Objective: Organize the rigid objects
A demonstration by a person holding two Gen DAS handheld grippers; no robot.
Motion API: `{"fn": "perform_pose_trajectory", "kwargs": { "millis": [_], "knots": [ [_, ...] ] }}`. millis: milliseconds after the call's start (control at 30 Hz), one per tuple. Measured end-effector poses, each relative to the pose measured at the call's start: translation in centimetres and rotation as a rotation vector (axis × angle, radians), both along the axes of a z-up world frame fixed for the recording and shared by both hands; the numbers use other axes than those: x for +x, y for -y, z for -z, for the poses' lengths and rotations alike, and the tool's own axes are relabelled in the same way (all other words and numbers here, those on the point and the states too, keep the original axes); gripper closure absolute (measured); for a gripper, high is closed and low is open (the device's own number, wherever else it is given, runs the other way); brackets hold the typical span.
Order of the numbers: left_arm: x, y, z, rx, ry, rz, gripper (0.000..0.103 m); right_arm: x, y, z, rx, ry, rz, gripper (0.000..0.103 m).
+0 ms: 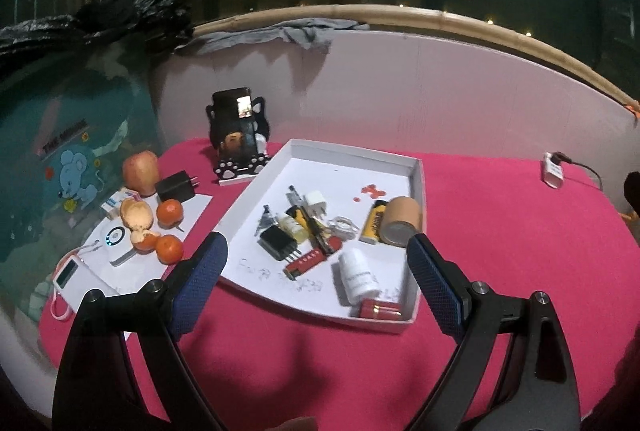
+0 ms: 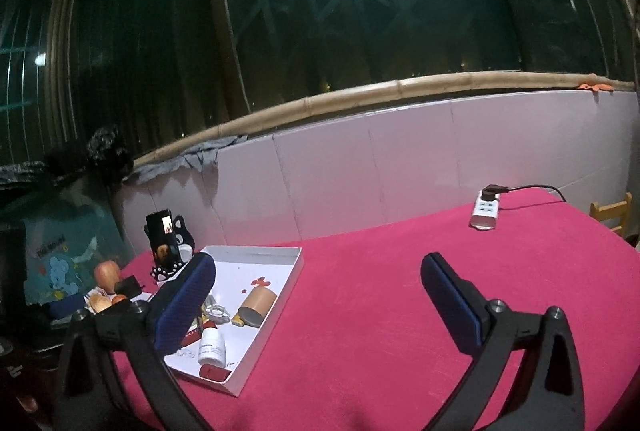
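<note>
A white shallow box (image 1: 416,175) lies on the pink tablecloth and holds several small rigid items: a white bottle (image 1: 357,274), a tan tape roll (image 1: 401,226), a black charger (image 1: 276,243), a white plug (image 1: 317,202), a yellow battery (image 1: 374,225) and red pieces (image 1: 380,309). My left gripper (image 1: 318,255) is open and empty, above the box's near edge. My right gripper (image 2: 320,273) is open and empty over the bare cloth, right of the box (image 2: 294,271). The bottle (image 2: 211,346) and roll (image 2: 258,305) show there too.
Left of the box lie an apple (image 1: 140,171), oranges (image 1: 169,212), a black adapter (image 1: 176,185), a white power bank (image 1: 78,281) and a round white device (image 1: 118,243). A phone stand (image 1: 238,139) is behind. A power strip (image 2: 486,213) sits far right. A low white wall (image 2: 400,159) backs the table.
</note>
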State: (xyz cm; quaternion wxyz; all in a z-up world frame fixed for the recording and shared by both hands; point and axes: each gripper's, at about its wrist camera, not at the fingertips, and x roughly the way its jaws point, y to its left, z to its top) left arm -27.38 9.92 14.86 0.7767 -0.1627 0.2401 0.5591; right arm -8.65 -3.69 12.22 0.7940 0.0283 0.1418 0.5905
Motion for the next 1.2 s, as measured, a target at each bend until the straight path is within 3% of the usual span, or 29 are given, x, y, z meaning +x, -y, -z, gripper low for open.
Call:
{"fn": "perform_pose_trajectory", "kwargs": {
  "millis": [333,767,1200],
  "knots": [
    [-0.4,2.5,-0.6,0.021,0.015,0.044,0.011,0.0,3.0,0.9,-0.041,-0.001,-0.06,0.0],
    [-1.0,5.0,-0.9,0.017,0.007,0.061,0.011,-0.8,7.0,0.9,0.025,0.059,-0.012,0.0],
    [-1.0,5.5,-1.4,0.046,0.005,0.05,0.011,0.1,7.7,1.5,0.019,0.035,0.008,0.0]
  ]
}}
